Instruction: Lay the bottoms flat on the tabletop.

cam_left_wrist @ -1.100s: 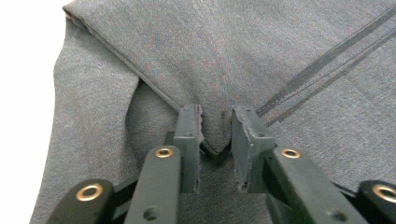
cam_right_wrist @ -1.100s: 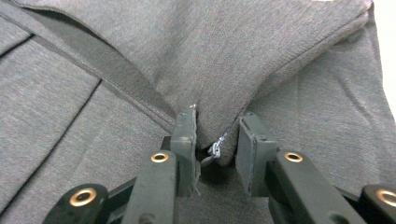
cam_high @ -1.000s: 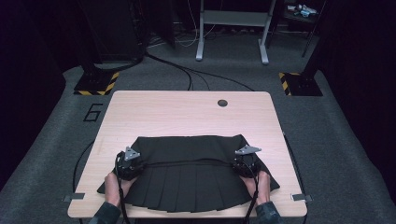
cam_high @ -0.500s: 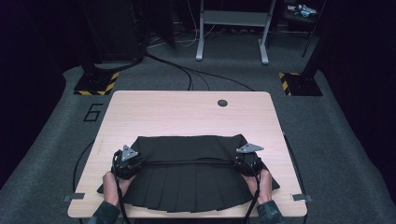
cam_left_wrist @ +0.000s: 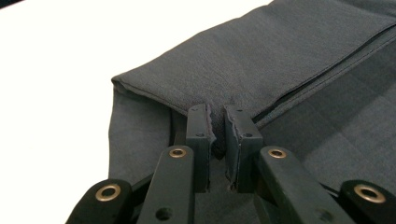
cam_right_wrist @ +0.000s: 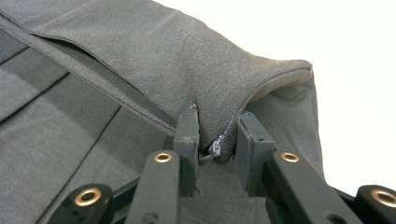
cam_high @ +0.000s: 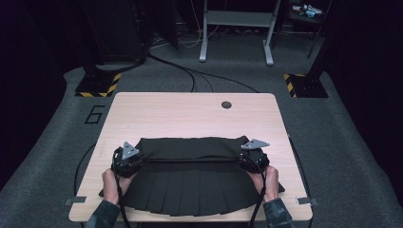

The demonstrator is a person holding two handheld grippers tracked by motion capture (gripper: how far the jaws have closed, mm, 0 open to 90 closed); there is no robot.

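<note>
A black pleated skirt (cam_high: 195, 185) lies spread on the near half of the light wooden table (cam_high: 190, 114), with its far band folded back over the pleats. My left gripper (cam_high: 127, 159) is at the fold's left corner. In the left gripper view it (cam_left_wrist: 217, 114) is shut on a pinch of the grey-looking skirt cloth (cam_left_wrist: 280, 51). My right gripper (cam_high: 252, 154) is at the right corner. There it (cam_right_wrist: 217, 123) is shut on the skirt (cam_right_wrist: 163, 51), with a small zip pull (cam_right_wrist: 215, 148) between the pads. Both held corners are lifted slightly off the table.
A round cable hole (cam_high: 226, 104) sits near the table's far edge. A grey stand (cam_high: 236, 28) and yellow-and-black striped bases (cam_high: 97, 85) rest on the carpet beyond. Cables trail from both grippers over the near edge.
Both grippers have risen a little, lifting the pinched corners of the skirt's folded edge with them. The pleated part stays flat on the table.
</note>
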